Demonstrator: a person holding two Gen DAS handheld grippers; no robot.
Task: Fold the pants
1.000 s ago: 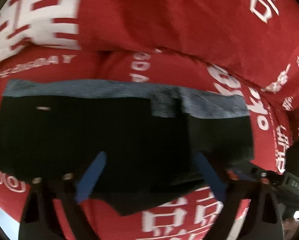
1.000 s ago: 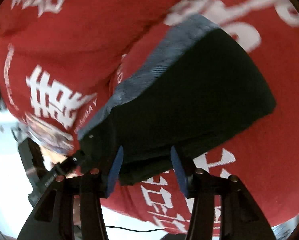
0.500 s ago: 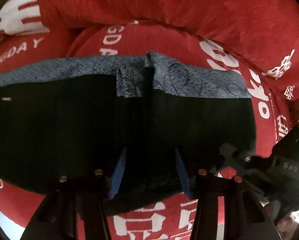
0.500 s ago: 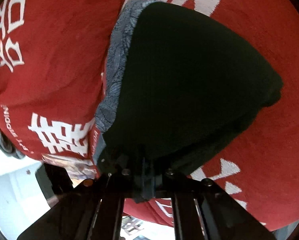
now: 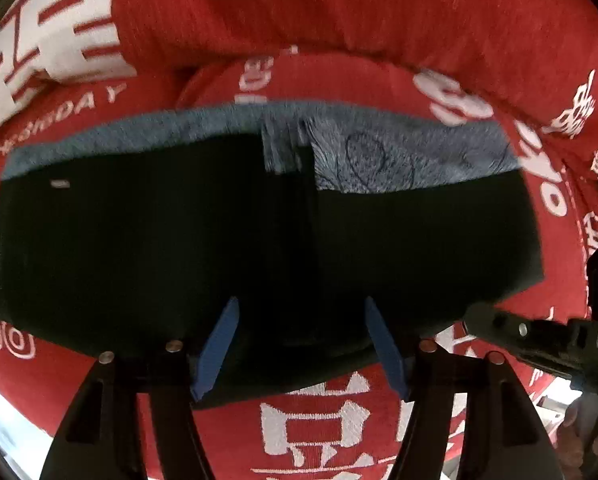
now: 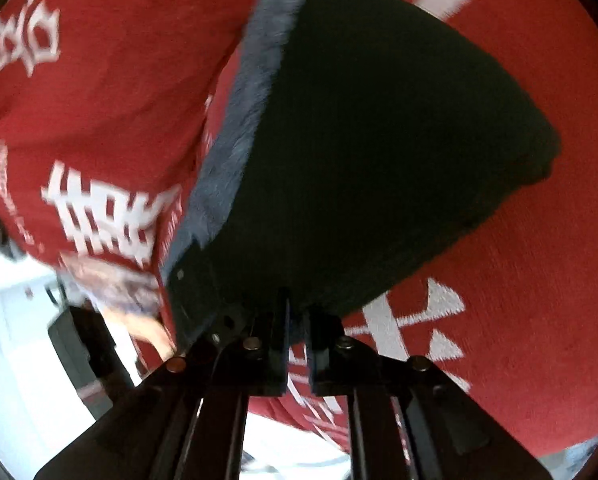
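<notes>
Here the right gripper (image 6: 295, 344) jaws clench the dark pants (image 6: 379, 152) hem, its edge hidden, while the left gripper (image 5: 301, 344) jaws gape.

A red cover (image 5: 379, 432) with white print (image 5: 315, 424) lay under and ahead of the tongs, filling most of both views. Farther ahead, a red cushion (image 5: 339, 4) in the same cloth rose behind it. Left of the right tongs, past the cover's edge, a white floor (image 6: 15, 360) showed, blurred.
</notes>
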